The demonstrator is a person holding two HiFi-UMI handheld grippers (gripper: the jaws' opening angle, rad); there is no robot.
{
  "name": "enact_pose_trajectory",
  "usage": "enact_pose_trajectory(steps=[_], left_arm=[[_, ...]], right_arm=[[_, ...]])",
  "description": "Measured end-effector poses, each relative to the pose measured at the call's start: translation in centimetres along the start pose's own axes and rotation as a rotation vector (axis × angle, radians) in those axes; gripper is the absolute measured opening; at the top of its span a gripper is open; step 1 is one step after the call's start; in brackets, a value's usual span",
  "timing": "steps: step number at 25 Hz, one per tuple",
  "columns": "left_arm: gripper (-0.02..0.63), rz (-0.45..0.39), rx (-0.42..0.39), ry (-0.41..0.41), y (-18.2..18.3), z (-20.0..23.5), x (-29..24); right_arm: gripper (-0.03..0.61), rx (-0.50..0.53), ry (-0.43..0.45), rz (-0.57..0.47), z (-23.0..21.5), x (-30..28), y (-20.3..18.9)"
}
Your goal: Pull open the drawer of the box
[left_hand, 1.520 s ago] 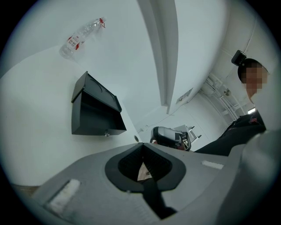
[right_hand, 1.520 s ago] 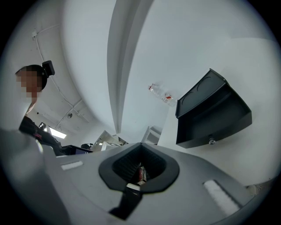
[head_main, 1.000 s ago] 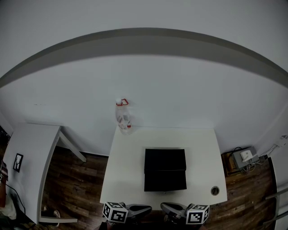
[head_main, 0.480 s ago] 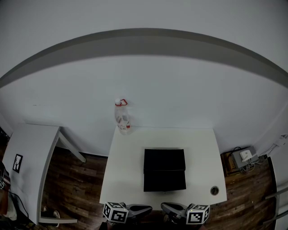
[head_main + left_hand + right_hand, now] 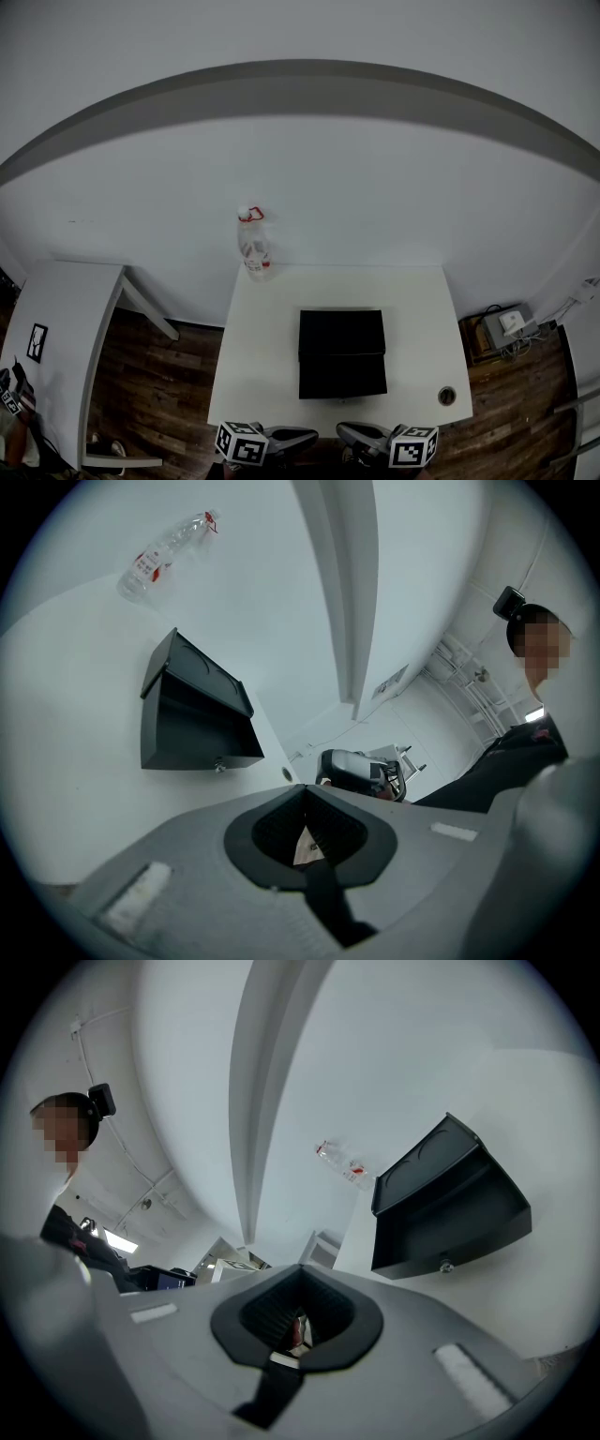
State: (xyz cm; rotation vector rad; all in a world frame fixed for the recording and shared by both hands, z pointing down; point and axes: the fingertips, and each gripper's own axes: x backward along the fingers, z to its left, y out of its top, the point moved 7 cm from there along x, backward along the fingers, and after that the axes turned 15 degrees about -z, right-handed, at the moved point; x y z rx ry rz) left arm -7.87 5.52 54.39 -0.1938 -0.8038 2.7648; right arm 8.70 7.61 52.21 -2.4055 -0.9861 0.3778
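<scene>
Starting at the left, a white side table (image 5: 66,309) stands apart over the wooden floor and plays no part here. Next comes the main table (image 5: 253,375), with a clear plastic bottle (image 5: 255,248) upright at its far left corner. The left gripper (image 5: 305,435) hangs just off the table's near edge, low in the head view. Its own camera shows the two jaws closed tip to tip with nothing between them.

The black box (image 5: 342,333) sits in the middle of the table, well apart from the bottle, with its front turned toward the person. A small metal knob (image 5: 220,765) sticks out at the bottom of that front. As far as both gripper views show, the drawer (image 5: 450,1232) lies pushed in, its face about level with the box's body. So the opened state the task asks for is not there. What is left, by my reading, is the whole pull: reaching the knob, taking hold of it and drawing it toward the near edge.

The right gripper (image 5: 349,435) hangs beside the left one, also short of the box, its jaws shut together on nothing. Further right, a small round fitting (image 5: 446,397) marks the table's near corner, and a grey unit (image 5: 506,328) sits on the floor.
</scene>
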Motion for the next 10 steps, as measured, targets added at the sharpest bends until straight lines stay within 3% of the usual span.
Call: enact_pose_trajectory(steps=[10], left_arm=[[0.005, 0.003, 0.002, 0.001, -0.17, -0.33, 0.06]], right_arm=[[0.005, 0.005, 0.003, -0.003, 0.25, 0.37, -0.15]])
